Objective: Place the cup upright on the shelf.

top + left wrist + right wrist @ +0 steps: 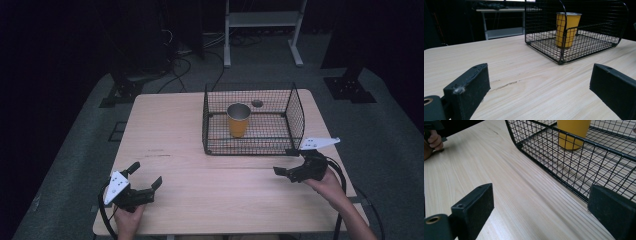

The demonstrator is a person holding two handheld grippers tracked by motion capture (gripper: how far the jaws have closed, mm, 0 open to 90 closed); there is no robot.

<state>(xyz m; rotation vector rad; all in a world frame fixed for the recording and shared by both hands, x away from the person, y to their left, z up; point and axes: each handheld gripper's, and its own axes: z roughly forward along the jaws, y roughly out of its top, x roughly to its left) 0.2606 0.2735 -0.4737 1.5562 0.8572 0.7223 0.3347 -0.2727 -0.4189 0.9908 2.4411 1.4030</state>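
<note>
Both grippers sit low at the table's [175, 125] near edge, left gripper [147, 176] and right gripper [286, 161] spread wide, empty; yellow cup [238, 120] stands upright inside the wire basket [296, 117].

The table [180, 130] is pale wood with a fine straight grain, marked by a few short dark scuffs. The basket [295, 117] is black wire in a small square grid. The cup [238, 125] inside is yellow-orange outside, with a silvery grey inside and rim. A small dark grey disc [257, 103] lies behind it. The left gripper [147, 175] is black with a white plate dotted with dark holes; the right gripper [286, 161] is black too, under a white plate. Their cables are black. In both gripper views the jaws are matt black, with a brass-coloured ring at the lower left corner. The floor [75, 165] is dull grey-green. The frame [260, 20] beyond is white.
</note>
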